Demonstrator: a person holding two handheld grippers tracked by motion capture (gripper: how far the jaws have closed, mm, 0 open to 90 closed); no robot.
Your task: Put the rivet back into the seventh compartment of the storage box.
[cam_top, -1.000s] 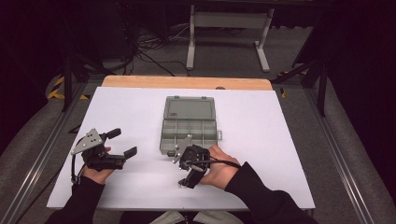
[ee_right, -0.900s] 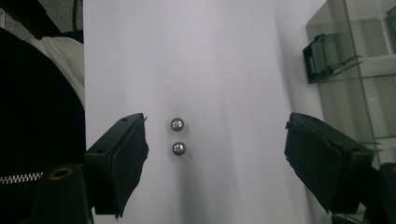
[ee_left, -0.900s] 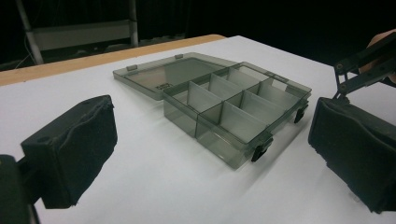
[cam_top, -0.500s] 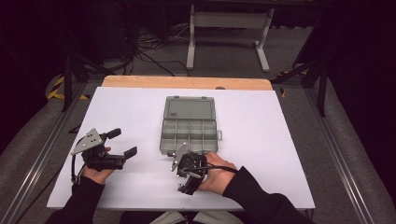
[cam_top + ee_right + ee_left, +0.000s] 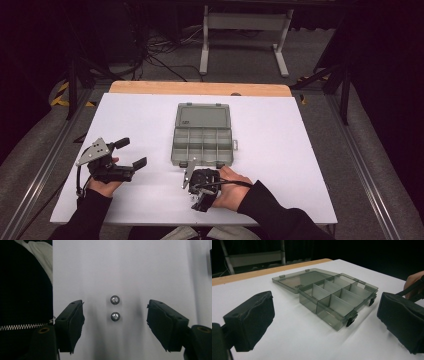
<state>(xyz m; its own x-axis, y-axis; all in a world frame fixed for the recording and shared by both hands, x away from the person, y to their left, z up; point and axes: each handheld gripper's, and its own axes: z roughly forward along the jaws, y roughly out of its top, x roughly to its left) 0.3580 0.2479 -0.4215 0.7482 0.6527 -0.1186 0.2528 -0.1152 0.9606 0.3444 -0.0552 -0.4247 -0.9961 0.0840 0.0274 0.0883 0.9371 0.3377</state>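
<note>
A clear grey compartment box [image 5: 202, 142] lies open mid-table, its lid [image 5: 202, 116] flat behind it and the compartments [image 5: 337, 302] empty. My right gripper [image 5: 201, 197] points down at the table just in front of the box. Two small shiny metal round pieces [image 5: 115, 299] [image 5: 115, 316] lie on the white surface between its jaws, and neither pad touches them. Those jaws [image 5: 115, 308] have just been closing and still stand apart. My left gripper [image 5: 131, 152] rests at the front left, open and holding nothing, aimed at the box [image 5: 325, 325].
The white table top [image 5: 300, 150] has a wooden strip [image 5: 200, 88] along its far edge. Metal rails [image 5: 360, 170] run along both sides. The person's dark zipped jacket [image 5: 25, 315] lies close to the right gripper's left jaw.
The right hand has drawn back slightly from the box's front edge toward the person, tipping its gripper down. The left hand has stayed still.
</note>
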